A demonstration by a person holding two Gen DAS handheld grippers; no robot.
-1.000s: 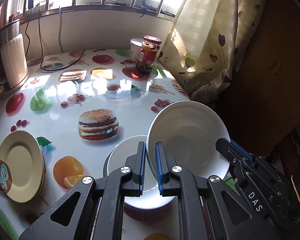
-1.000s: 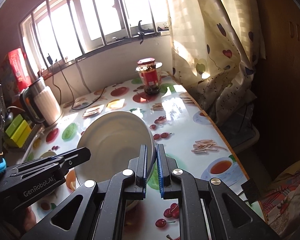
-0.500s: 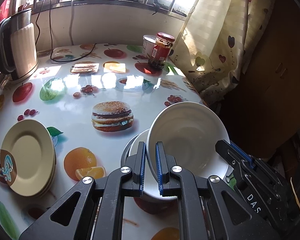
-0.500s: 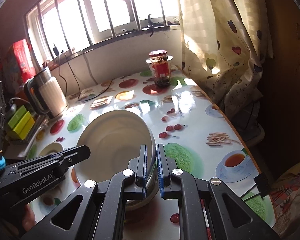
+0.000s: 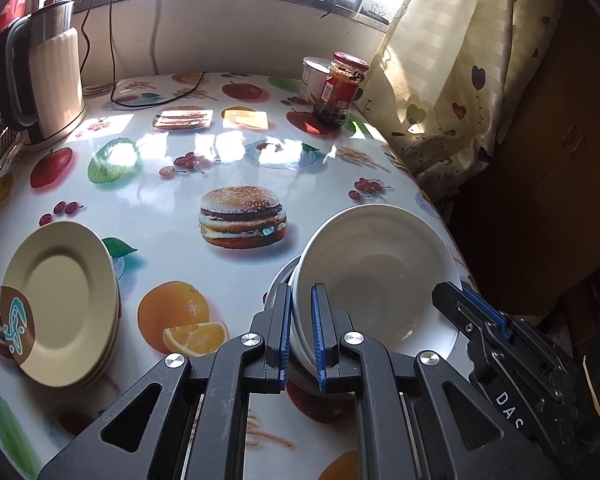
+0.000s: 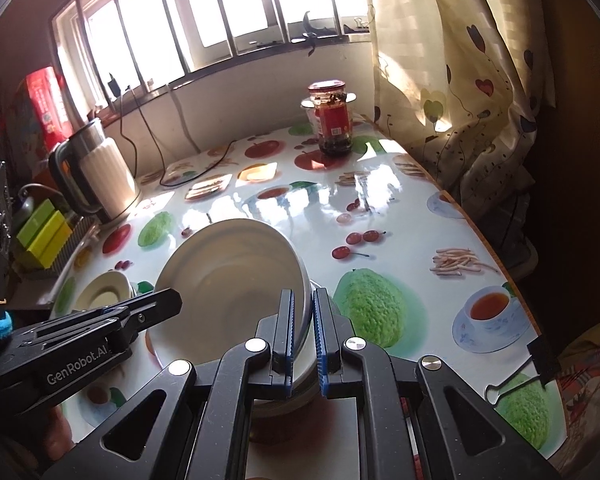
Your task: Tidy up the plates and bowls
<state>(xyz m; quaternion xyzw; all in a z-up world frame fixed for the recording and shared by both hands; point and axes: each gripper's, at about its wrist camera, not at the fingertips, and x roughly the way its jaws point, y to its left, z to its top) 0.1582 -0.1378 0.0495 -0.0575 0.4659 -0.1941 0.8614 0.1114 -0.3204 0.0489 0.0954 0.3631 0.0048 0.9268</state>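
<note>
A: What are the jaws doing?

B: Both pairs pinch one white bowl (image 5: 376, 276) by its rim. The left gripper (image 5: 301, 332) has it at the near-left edge, one pad inside the wall and one outside. The right gripper (image 6: 301, 332) clamps the opposite edge the same way.

A: Why two grips on one bowl?

B: I'd judge it keeps a wide, smooth bowl from swinging, since a single pinch on a thin rim could let it pivot. Opposite grips also let the person control the tilt.

A: Where is it, exactly?

B: Tilted, mouth toward the cameras, directly over a second white bowl (image 5: 278, 284) standing on the bench (image 5: 172, 208). Only a sliver of the lower one's rim shows at the left. Whether the two touch, I cannot tell.

A: So it's being nested?

B: That seems to be the step: bowls into one stack. The cream plates (image 5: 60, 300) already sit piled at the left, well apart.

A: Anything else nearby?

B: A kettle (image 5: 48, 76) and a red-lidded jar (image 5: 340, 88) at the far side, well clear. The next move probably calls for levelling the bowl before either grip lets go.
</note>
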